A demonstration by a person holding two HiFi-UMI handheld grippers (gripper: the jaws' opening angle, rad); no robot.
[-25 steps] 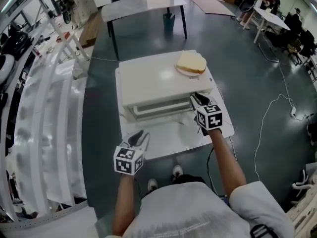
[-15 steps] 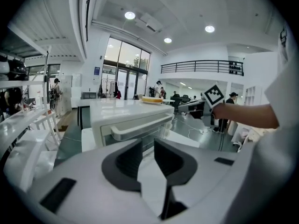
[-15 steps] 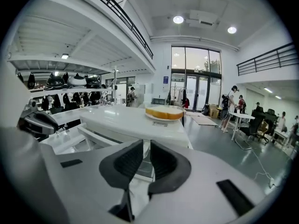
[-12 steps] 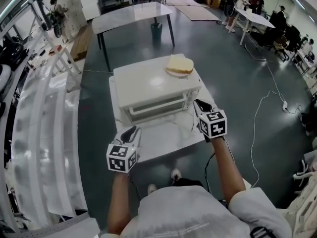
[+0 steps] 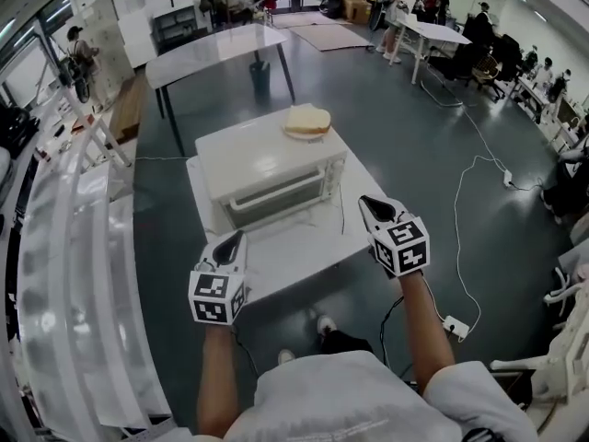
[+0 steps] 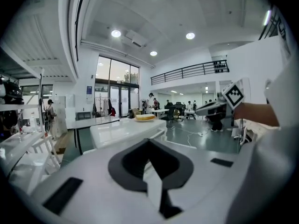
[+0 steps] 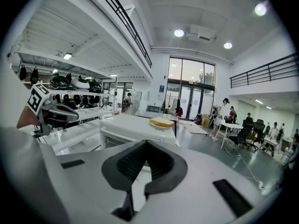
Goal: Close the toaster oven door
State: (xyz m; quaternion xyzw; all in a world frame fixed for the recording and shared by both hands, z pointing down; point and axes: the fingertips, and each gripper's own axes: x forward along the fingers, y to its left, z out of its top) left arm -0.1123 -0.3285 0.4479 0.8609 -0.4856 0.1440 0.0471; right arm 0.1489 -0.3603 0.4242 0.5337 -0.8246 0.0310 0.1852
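The boxy white toaster oven [image 5: 262,155] sits on a low white desk [image 5: 304,247]. Its windowed door [image 5: 276,194] stands upright, shut flush against the front that faces the person.

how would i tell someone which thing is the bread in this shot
Find the low white table in the middle of the dark floor. On it stands a white toaster oven, and the slice of bread lies on its top at the far right corner. It is the only tan thing among all that white.
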